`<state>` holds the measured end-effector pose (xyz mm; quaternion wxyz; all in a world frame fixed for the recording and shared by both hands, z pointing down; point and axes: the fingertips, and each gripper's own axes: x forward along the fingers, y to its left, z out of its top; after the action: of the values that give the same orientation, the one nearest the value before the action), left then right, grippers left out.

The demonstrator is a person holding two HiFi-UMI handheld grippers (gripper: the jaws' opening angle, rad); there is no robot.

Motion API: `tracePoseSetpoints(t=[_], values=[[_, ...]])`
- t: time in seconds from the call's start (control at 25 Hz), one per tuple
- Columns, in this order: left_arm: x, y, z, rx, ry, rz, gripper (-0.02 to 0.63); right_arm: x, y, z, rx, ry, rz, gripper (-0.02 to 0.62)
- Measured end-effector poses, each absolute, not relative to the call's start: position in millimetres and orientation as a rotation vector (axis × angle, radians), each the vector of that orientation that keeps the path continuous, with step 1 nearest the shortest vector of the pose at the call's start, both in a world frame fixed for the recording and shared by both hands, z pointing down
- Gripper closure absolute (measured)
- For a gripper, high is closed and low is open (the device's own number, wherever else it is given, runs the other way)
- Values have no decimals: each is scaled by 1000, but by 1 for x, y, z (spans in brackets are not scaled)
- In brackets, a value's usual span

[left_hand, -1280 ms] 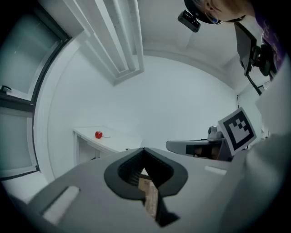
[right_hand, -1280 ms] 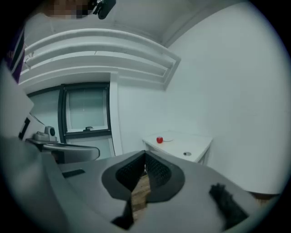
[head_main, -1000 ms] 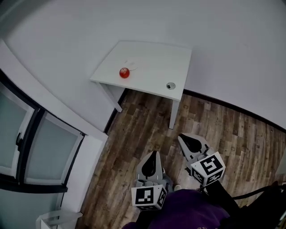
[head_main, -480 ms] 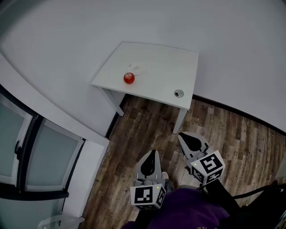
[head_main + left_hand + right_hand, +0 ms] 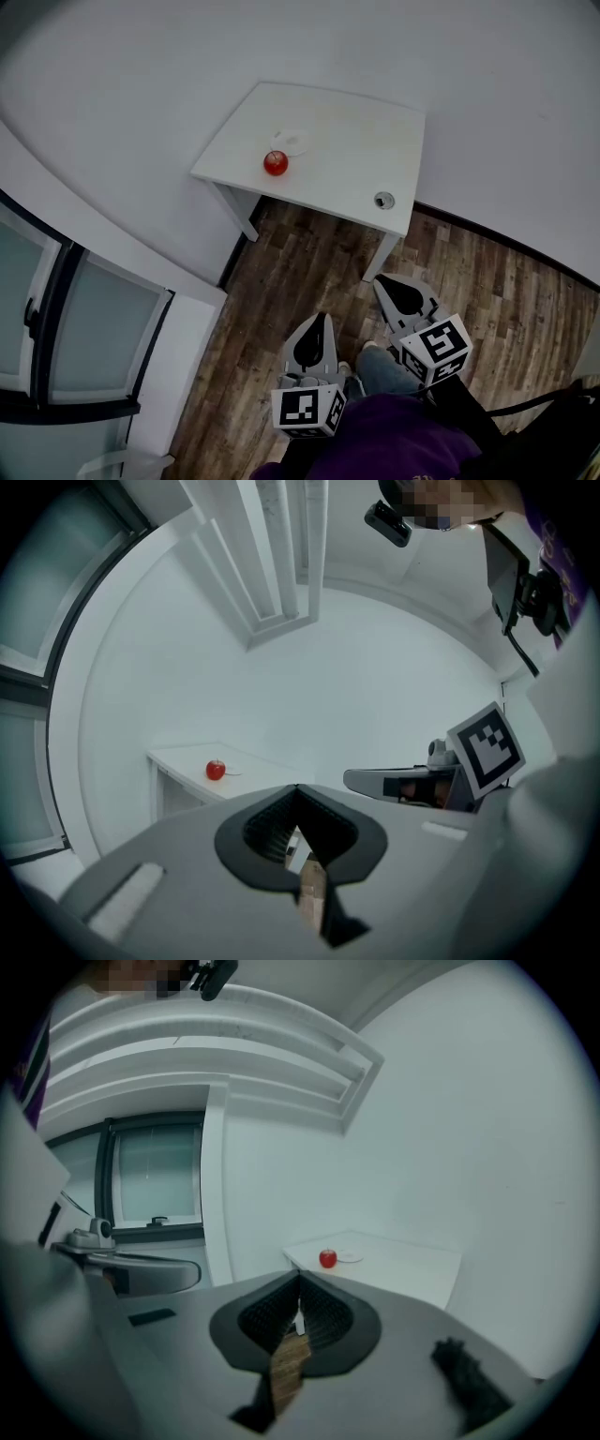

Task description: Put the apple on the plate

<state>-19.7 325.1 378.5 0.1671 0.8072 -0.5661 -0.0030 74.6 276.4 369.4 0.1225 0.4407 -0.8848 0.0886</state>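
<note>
A red apple (image 5: pixel 275 164) sits near the left edge of a small white table (image 5: pixel 356 131), right beside a flat white plate (image 5: pixel 292 143) that lies just behind it. Both grippers hang low over the wooden floor, well short of the table. The left gripper (image 5: pixel 322 320) is shut with nothing in it, and so is the right gripper (image 5: pixel 381 282). The left gripper view looks past the left gripper (image 5: pixel 297 788) to the apple (image 5: pixel 216 770), far off. Beyond the right gripper (image 5: pixel 299 1277) in the right gripper view, the apple (image 5: pixel 327 1259) and plate (image 5: pixel 351 1256) stand on the table (image 5: pixel 412 1267).
A small round grey fitting (image 5: pixel 384 200) sits at the table's near right corner. The table stands against a white wall, and a glazed door or window (image 5: pixel 66 319) runs along the left. Wooden floor (image 5: pixel 300 272) lies between me and the table. A shoe (image 5: pixel 373 359) shows below.
The table and apple have shifted slightly right and lower in the head view as I come closer. Both grippers keep their pose and stay shut.
</note>
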Motion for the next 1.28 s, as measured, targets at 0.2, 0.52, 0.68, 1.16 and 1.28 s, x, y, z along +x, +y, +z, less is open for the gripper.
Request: tracePoseSetpoints(t=[0.2, 0.52, 0.68, 1.16, 1.28], values=[[-20, 306, 382, 2283, -1622, -7, 598, 78, 253, 371, 1286, -2578, 257, 584], [-20, 255, 381, 2254, -1672, -22, 598, 76, 197, 371, 1237, -2602, 253, 584], [-15, 226, 382, 2238, -1690, -24, 598, 76, 166, 373, 1202, -2618, 258, 584], [1, 144, 377, 2186, -1756, -32, 598, 84, 80, 370, 1102, -2655, 259, 584], [4, 129, 377, 2166, -1784, -41, 598, 86, 63, 371, 1070, -2666, 250, 584]])
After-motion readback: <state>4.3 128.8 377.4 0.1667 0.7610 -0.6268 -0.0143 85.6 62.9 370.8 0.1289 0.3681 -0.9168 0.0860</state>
